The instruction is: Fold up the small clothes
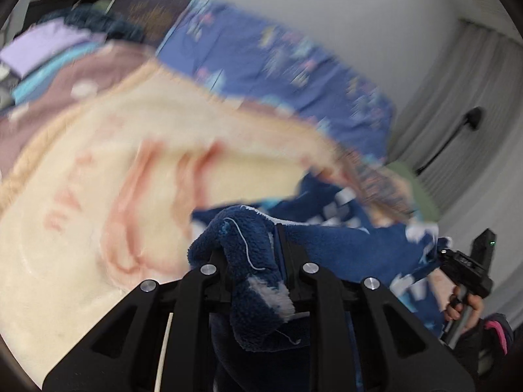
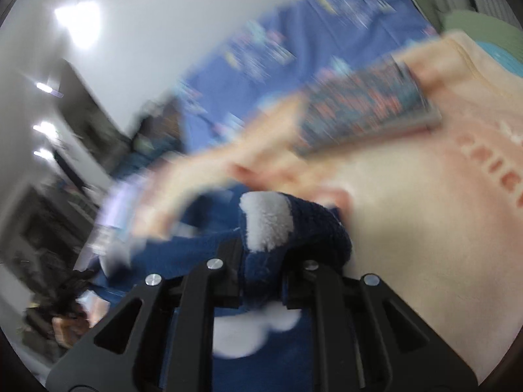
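Note:
A dark blue fleece garment (image 1: pixel 343 245) with white patches hangs stretched between both grippers above a cream blanket. In the left wrist view my left gripper (image 1: pixel 251 251) is shut on a bunched corner of it, and fleece spills back over the fingers. Far right in that view, my right gripper (image 1: pixel 441 253), held by a hand (image 1: pixel 464 307), pinches the other end. In the right wrist view my right gripper (image 2: pixel 264 254) is shut on a fold of the blue fleece garment (image 2: pixel 313 228) with a white patch on top. Both views are motion-blurred.
The cream blanket (image 1: pixel 98 196) with pink print covers the bed, with a blue patterned sheet (image 1: pixel 278 65) behind it. A folded multicoloured cloth (image 2: pixel 359 111) lies on the blanket. Folded lilac cloth (image 1: pixel 42 45) and other clothes sit far left. Curtains (image 1: pixel 457 98) hang on the right.

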{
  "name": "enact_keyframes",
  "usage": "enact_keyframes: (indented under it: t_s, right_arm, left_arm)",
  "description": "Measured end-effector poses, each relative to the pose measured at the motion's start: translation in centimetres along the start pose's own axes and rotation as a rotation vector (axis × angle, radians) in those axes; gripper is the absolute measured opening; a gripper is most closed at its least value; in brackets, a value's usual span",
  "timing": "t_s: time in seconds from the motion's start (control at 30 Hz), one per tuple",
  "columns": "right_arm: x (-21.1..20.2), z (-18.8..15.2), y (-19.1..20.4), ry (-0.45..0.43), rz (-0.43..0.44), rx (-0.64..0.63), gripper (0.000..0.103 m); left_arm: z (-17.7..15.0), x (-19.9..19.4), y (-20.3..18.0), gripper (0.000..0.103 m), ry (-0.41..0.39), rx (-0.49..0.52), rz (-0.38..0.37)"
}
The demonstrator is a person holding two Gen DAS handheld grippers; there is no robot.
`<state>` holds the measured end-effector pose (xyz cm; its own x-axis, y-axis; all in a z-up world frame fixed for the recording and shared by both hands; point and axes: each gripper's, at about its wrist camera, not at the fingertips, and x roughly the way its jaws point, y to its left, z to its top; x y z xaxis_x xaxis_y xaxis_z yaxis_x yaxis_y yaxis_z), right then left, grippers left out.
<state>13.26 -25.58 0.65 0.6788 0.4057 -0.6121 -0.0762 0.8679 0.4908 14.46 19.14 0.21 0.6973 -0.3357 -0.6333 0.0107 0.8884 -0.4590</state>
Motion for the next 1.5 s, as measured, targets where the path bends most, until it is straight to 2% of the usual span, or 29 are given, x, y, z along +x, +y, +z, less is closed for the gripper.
enact_keyframes:
  t_s: [0.07,0.13,0.2,0.23,0.27,0.3,0.33,0.4,0.47,0.57,0.63,0.7,0.83,0.87,0.9,0.93,0.97,1.07,1.13,1.2,1.3,1.33,1.4,1.5]
  right_arm:
    - [3.1,-1.2,-1.2,0.054,-0.039,0.02,0.018]
    - [3.2,-1.5,-1.8,0.037,-0.004,0.032,0.021]
    - [2.5,-1.1,-1.9,0.039,0.04,0.037,0.035]
    - [2.0,-0.9,-1.9,0.036,0.056,0.036,0.047]
    - [1.1,-0.7,-1.7,0.022,0.063,0.022,0.051]
    - [-0.1,-0.6,-1.5,-0.003,0.066,-0.011,0.052]
    - [-1.1,-0.8,-1.2,-0.016,0.069,-0.034,0.052]
    - [-2.9,-0.8,-1.3,-0.04,0.081,-0.09,0.058]
    - [-3.7,-1.0,-1.3,-0.039,0.034,-0.168,0.062]
    - [-2.3,-1.2,-1.2,0.004,-0.099,-0.292,0.062]
    - [-0.7,-0.9,-1.5,0.054,-0.078,-0.311,0.062]
    - [0.5,-0.3,-1.6,0.08,-0.043,-0.312,0.062]
    - [3.1,1.9,-1.4,0.111,0.03,-0.292,0.066]
    - [3.6,2.3,-1.3,0.119,0.039,-0.284,0.062]
    - [4.0,2.6,-1.1,0.126,0.045,-0.276,0.051]
    - [4.4,3.0,-0.9,0.142,0.065,-0.264,0.009]
    - [4.4,3.3,-0.8,0.143,0.078,-0.253,0.008]
    - [1.6,4.7,-0.4,0.016,0.175,-0.211,0.008]
    - [1.4,5.9,-1.1,-0.022,0.191,-0.153,0.008]
    - [3.3,6.2,-1.3,0.01,0.116,-0.162,0.009]
    - [8.6,5.0,-2.6,0.144,-0.027,-0.159,0.011]
    - [9.7,4.4,-3.1,0.169,-0.046,-0.141,0.012]
    - [10.2,3.6,-3.7,0.161,-0.028,-0.103,0.013]
    - [9.1,4.0,-3.8,0.142,-0.017,-0.098,0.016]
  left_arm:
    - [-1.0,2.3,0.8,0.02,0.006,0.002,0.019]
    - [-1.0,1.9,1.0,0.021,-0.006,-0.004,-0.012]
    - [-0.6,1.0,0.9,0.023,0.005,0.011,-0.03]
    - [-0.5,0.6,0.8,0.026,0.008,0.016,-0.036]
    - [-0.4,-0.1,0.6,0.028,0.002,0.024,-0.045]
    - [-0.5,-1.4,0.3,0.034,-0.02,0.037,-0.059]
    - [-0.6,-2.8,0.1,0.047,-0.052,0.051,-0.068]
    - [-0.6,-5.6,-0.1,0.06,-0.137,0.086,-0.065]
    - [-1.0,-7.3,0.1,0.061,-0.16,0.146,-0.06]
    - [-1.4,-6.4,0.7,0.062,-0.101,0.2,0.001]
    - [-1.2,-4.3,0.9,0.062,-0.03,0.225,0.021]
    - [-0.5,-1.9,0.7,0.062,0.008,0.257,0.031]
    - [1.7,1.3,-0.2,0.062,0.029,0.292,0.008]
    - [2.4,2.2,-0.5,0.059,0.035,0.29,-0.016]
    - [2.9,2.6,-0.9,0.024,0.042,0.291,-0.046]
    - [3.2,2.9,-1.3,0.008,0.052,0.295,-0.068]
    - [3.7,2.4,-1.7,0.008,0.023,0.283,-0.063]
    - [5.0,0.4,-1.5,0.007,-0.059,0.22,-0.075]
    - [6.0,0.7,-0.9,0.008,-0.066,0.202,-0.033]
    - [6.1,3.2,-0.3,0.008,-0.013,0.208,0.036]
    - [4.4,8.0,0.9,0.01,0.102,0.23,0.133]
    - [3.7,9.0,1.1,0.012,0.125,0.235,0.151]
    - [3.1,8.6,1.3,0.012,0.101,0.248,0.156]
    - [4.0,7.6,1.4,0.012,0.1,0.238,0.139]
